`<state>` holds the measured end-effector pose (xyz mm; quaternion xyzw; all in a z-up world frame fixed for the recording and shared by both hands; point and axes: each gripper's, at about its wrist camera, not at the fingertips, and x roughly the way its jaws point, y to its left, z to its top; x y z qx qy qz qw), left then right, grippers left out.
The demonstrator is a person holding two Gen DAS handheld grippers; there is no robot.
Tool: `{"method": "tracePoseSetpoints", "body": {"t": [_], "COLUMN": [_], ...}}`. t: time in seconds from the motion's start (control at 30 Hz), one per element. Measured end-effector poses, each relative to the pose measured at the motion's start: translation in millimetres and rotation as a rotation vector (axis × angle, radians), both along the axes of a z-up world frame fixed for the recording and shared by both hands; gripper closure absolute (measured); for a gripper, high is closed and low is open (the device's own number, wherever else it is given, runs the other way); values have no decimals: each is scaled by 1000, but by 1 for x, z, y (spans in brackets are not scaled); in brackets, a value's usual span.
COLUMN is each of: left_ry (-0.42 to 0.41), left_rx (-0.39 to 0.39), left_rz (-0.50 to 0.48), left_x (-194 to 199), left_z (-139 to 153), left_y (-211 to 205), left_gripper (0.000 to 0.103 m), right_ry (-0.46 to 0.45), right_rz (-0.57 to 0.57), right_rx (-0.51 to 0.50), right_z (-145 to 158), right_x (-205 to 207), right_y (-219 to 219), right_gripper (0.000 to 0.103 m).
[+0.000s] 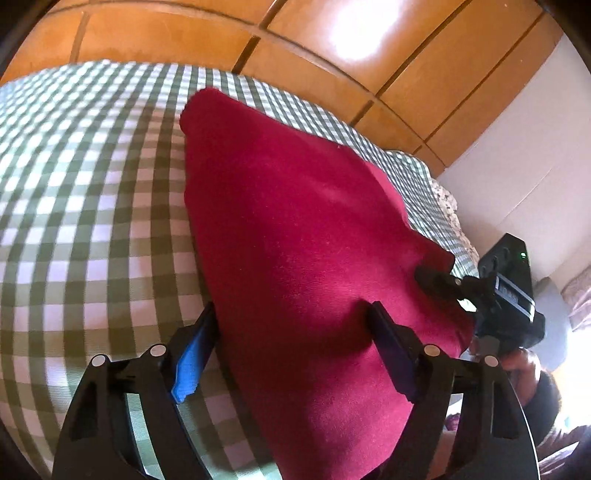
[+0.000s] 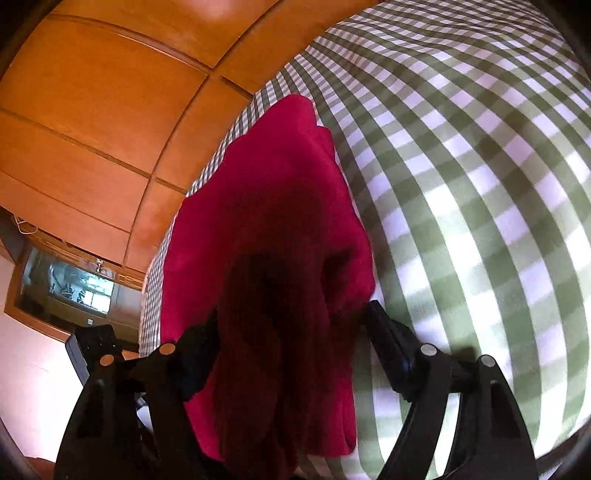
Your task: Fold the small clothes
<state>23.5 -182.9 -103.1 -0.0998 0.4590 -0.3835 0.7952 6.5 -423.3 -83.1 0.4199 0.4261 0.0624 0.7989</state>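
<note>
Left gripper (image 1: 291, 321): jaws spread wide, red cloth running between them; I see no pinch, so I read it as open over the fabric.
Left fingers (image 1: 391, 347): the blue-padded one sits at the cloth's left edge, the other rests on top of the cloth.
Right gripper (image 2: 291, 325): jaws also apart, a dark bunched fold of the cloth between them; pads do not look pressed in, so I read it as open.
Right gripper, from the left camera (image 1: 439, 282): its fingertips touch the cloth's near right corner; a hand (image 1: 524, 369) holds the handle.
Red cloth (image 1: 295, 221): lies on the bed, narrow end pointing away toward the wardrobe.
Checked bedcover (image 1: 92, 203): green and white, under the cloth.
Wardrobe (image 1: 166, 33): orange wood panels, beyond the bed.
</note>
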Motion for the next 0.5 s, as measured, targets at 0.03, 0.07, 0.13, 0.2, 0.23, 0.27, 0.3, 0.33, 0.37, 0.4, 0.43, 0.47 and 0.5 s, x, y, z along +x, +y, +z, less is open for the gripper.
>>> {"method": "tracePoseSetpoints", "body": {"t": [0.03,0.07,0.13,0.2,0.23,0.27,0.3,0.33,0.37,0.4,0.43,0.47,0.5], "left_ry": [18,42,67,67,63,59,55,48,31,12,-9,-26,-46], "left_rx": [-10,-26,-37,-34,-30,-28,-28,-27,-17,-7,3,10,17], "left_rz": [-4,-6,-19,-32,-37,-36,-33,-31,-30,-30,-31,-31,-30], "left_x": [2,4,6,6,6,5,5,4,4,4,2,2,2], "left_z": [-2,-5,-8,-9,-9,-8,-7,-6,-3,-1,3,6,9], "left_y": [-1,-1,-3,-5,-7,-7,-7,-7,-8,-7,-7,-8,-9], "left_gripper": [23,23,23,23,25,29,34,36,42,45,46,48,49], "right_ry": [-10,-16,-22,-31,-35,-39,-48,-56,-67,-76,-86,-99,-110], "right_rz": [-2,-2,3,8,11,12,16,20,26,27,29,31,30], "right_rx": [-2,-9,-29,-63,-77,-86,-93,-95,-101,-111,-121,-135,-140], "right_z": [-1,-2,-1,1,2,2,4,4,7,9,12,16,18], "right_x": [4,6,18,40,46,48,50,50,52,54,51,53,54], "right_y": [0,1,1,3,6,9,12,15,19,24,25,28,31], "right_gripper": [27,27,28,32,35,36,40,45,47,49,51,52,53]}}
